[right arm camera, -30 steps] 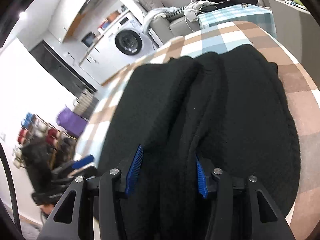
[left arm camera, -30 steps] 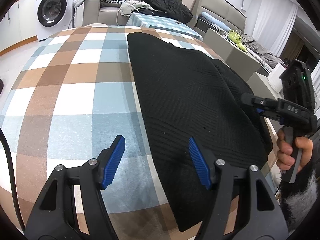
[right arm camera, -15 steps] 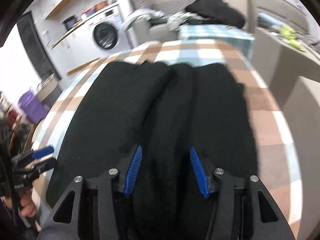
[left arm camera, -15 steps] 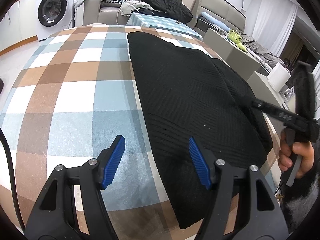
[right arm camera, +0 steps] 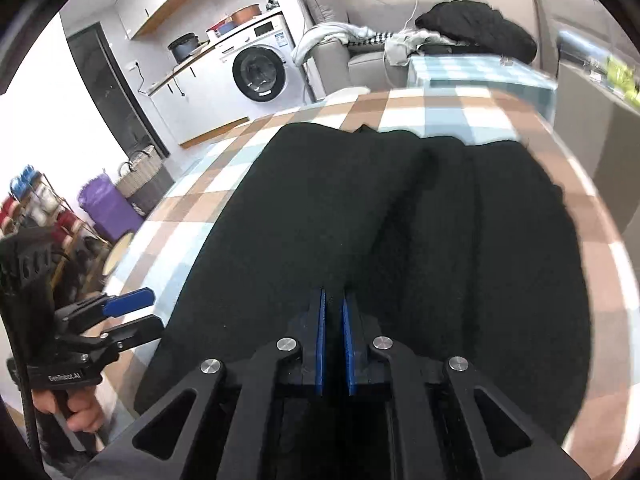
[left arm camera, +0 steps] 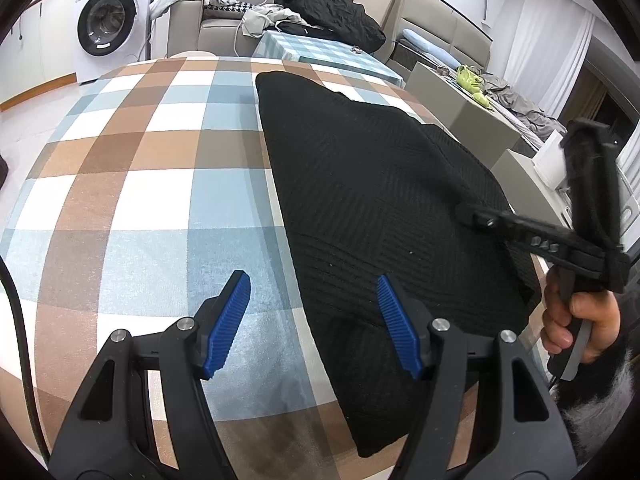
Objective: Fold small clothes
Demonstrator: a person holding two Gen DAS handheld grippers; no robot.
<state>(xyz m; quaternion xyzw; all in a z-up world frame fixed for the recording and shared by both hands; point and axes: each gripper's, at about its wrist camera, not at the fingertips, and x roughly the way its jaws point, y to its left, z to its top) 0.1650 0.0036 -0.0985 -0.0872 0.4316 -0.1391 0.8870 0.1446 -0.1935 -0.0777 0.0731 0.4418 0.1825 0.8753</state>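
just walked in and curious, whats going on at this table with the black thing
A person is folding a black knit garment spread on a checked tablecloth, holding a gripper in each hand. The right gripper has its blue pads nearly together over a raised ridge near the garment's middle; whether cloth is pinched between them is hard to tell. The left gripper is open, poised over the garment's near edge, gripping nothing. The fold is not yet made.

A checked cloth [left arm camera: 132, 184] covered the counter. Far left stood a washer [left arm camera: 108, 20]; beside it a sofa [left arm camera: 212, 32] carried a black coat [left arm camera: 332, 16]. A purple bin [right arm camera: 108, 208] and a basket [right arm camera: 144, 176] sat left on the floor.
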